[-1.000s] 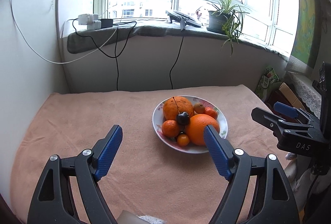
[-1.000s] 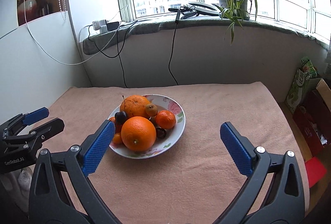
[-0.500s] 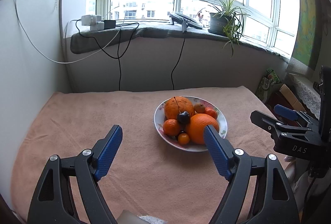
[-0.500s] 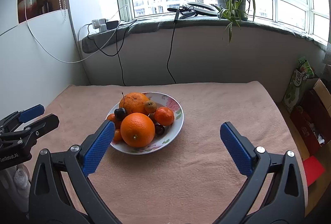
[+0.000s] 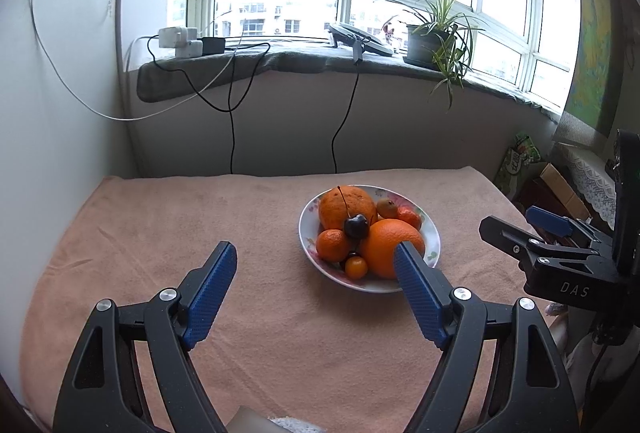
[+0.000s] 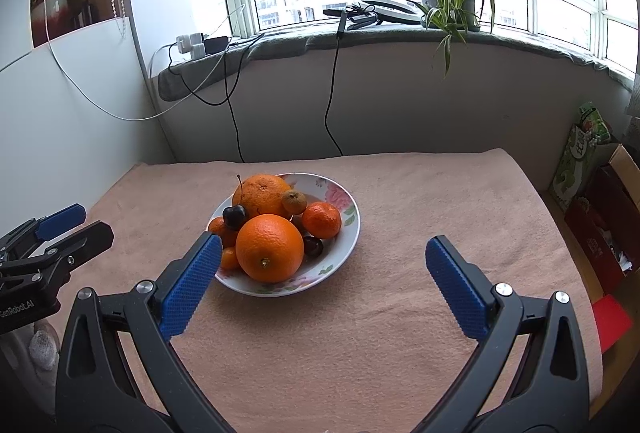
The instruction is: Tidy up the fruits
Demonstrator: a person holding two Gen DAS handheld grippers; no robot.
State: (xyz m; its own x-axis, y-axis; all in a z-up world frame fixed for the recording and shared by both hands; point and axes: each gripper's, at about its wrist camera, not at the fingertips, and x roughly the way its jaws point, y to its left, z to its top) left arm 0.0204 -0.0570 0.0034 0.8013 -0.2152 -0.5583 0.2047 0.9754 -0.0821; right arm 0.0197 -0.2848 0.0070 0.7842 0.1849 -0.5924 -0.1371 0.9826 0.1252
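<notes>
Right wrist view puts the bowl (image 6: 352, 229) of fruit just ahead and left of centre on the pink-covered desk (image 6: 400, 333), with the big orange (image 6: 269, 248) at its near rim beside your right tongs (image 6: 322, 273), which gape wide and empty. From the left wrist view, your left tongs (image 5: 316, 283) are also wide with nothing between them, and the bowl (image 5: 434, 245) lies ahead and off to their right. Fruit is round, so no axis to line up; both hands look about equally near.
</notes>
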